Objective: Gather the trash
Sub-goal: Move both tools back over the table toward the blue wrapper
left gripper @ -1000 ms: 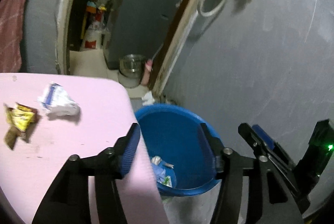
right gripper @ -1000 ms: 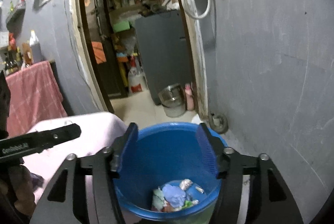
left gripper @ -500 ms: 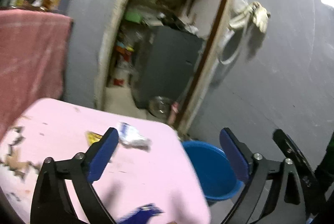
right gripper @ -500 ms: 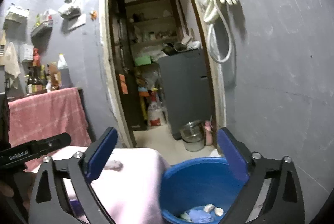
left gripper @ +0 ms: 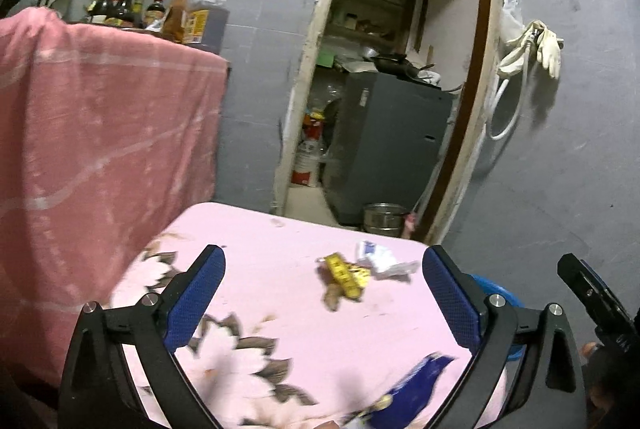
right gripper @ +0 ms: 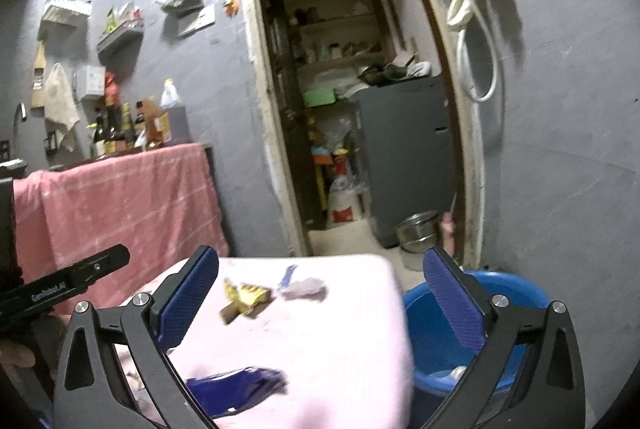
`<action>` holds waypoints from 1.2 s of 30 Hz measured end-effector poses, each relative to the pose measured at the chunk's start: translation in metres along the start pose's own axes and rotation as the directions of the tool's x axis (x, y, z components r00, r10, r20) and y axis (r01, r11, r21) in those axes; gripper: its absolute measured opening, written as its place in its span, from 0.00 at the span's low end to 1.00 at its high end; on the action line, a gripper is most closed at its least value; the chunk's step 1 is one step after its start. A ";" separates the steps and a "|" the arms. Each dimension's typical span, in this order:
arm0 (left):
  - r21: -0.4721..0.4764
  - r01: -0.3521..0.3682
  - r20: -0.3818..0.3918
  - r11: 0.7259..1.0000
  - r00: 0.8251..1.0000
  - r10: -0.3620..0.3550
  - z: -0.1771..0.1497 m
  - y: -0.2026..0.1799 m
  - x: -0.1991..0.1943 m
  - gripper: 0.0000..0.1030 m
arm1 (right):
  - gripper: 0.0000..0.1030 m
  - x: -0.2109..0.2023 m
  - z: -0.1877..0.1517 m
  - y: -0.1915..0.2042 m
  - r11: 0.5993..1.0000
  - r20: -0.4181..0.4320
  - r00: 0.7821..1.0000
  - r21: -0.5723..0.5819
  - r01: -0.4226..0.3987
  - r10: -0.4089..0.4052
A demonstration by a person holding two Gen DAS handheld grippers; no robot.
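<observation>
Black frame, blue ribbed jaws

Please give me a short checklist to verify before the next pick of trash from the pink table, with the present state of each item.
1. Left gripper open and empty: ok.
2. Right gripper open and empty: ok.
3. Trash left on the pink table: yellow wrapper, white wrapper, blue wrapper: ok.
4. Blue bin beside the table, mouth uncovered: ok.
5. Yellow and white wrappers apart from each other: cannot tell.
</observation>
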State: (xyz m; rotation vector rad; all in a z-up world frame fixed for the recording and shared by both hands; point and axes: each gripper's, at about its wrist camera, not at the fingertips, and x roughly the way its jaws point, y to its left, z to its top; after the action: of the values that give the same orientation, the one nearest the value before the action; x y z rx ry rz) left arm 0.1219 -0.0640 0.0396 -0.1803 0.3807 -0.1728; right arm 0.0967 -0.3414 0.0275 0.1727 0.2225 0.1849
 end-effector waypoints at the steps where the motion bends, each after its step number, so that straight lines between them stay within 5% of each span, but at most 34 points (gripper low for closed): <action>1: 0.003 -0.007 0.001 1.000 1.000 0.007 -0.003 0.005 -0.002 0.94 | 1.00 0.002 -0.004 0.006 1.000 -0.012 1.000 -0.001 -0.011 0.011; 14: 0.006 -0.082 -0.058 0.997 0.995 0.082 -0.035 0.052 -0.010 0.94 | 1.00 0.013 -0.051 0.043 0.998 -0.193 0.980 -0.026 -0.057 0.051; 22: 0.018 -0.137 -0.108 0.990 0.984 0.138 -0.045 0.069 -0.008 0.94 | 1.00 0.030 -0.072 0.063 0.999 -0.358 0.934 -0.012 -0.030 0.024; 36: -0.037 -0.139 -0.178 0.990 0.975 0.130 -0.045 0.084 0.001 0.94 | 1.00 0.061 -0.097 0.081 1.000 -0.541 0.841 -0.008 -0.019 0.012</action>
State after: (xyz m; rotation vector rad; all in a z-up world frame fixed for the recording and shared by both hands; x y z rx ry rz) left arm 0.1168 0.0107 -0.0186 -0.1881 0.5715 -0.0453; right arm 0.1189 -0.2362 -0.0622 0.1053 0.7880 0.2500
